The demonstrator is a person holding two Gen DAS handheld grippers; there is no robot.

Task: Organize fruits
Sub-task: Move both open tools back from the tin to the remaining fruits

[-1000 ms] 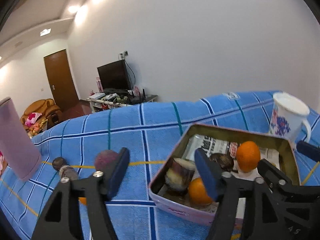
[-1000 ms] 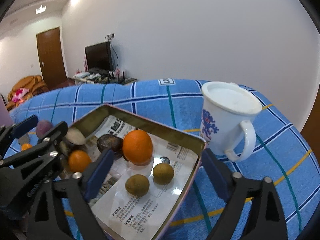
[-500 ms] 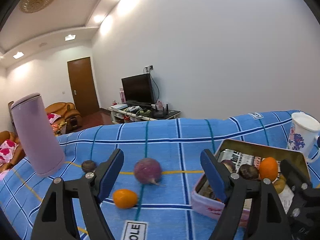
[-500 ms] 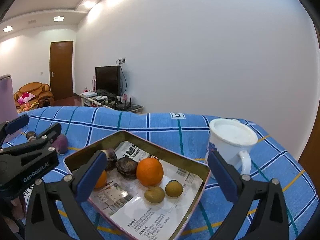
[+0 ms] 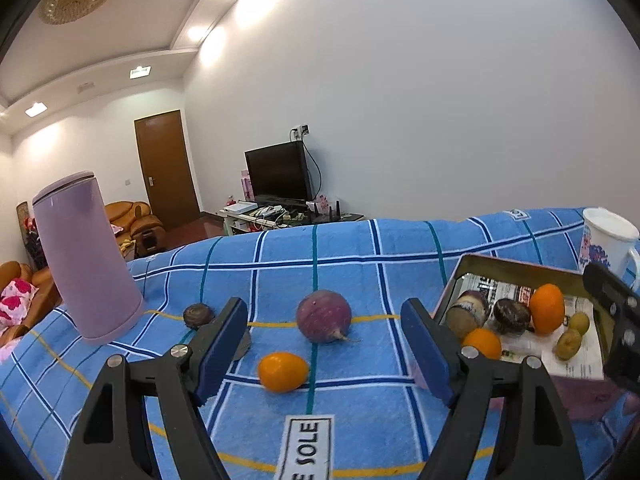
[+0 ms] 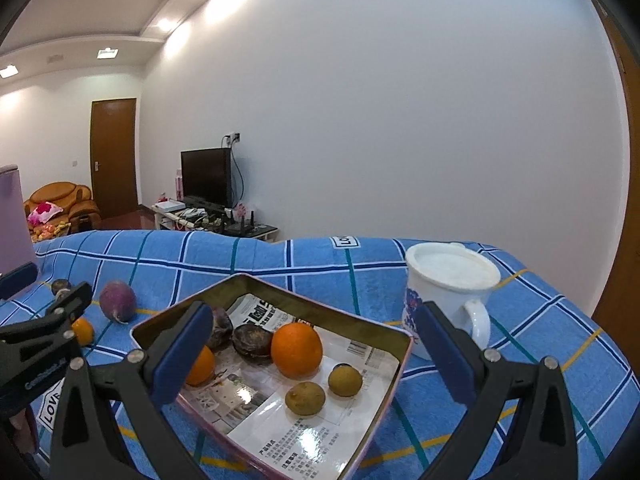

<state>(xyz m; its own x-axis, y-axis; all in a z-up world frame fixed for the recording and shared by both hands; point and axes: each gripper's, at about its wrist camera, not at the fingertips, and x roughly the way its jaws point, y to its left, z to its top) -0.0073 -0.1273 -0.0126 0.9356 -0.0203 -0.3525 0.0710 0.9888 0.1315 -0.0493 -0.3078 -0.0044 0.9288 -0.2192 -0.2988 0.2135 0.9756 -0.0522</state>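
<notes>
My left tongs (image 5: 324,354): wide apart, empty, over a small orange (image 5: 283,372) and a radish (image 5: 324,317) on the blue cloth (image 5: 360,256). Right tongs (image 6: 314,354): recently widened, empty, over the fruit tin (image 6: 400,354).

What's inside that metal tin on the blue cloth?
The tin is lined with newspaper. On it lie a big orange, a smaller orange, two brownish-green fruits, a dark fruit and a purple one, partly hidden by the hand-held gripper.

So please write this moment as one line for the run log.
left claw: open, empty, just opened wider | right claw: open, empty, just opened wider | tin tray: six pieces inside | blue cloth: small orange fruit, purple turnip
</notes>
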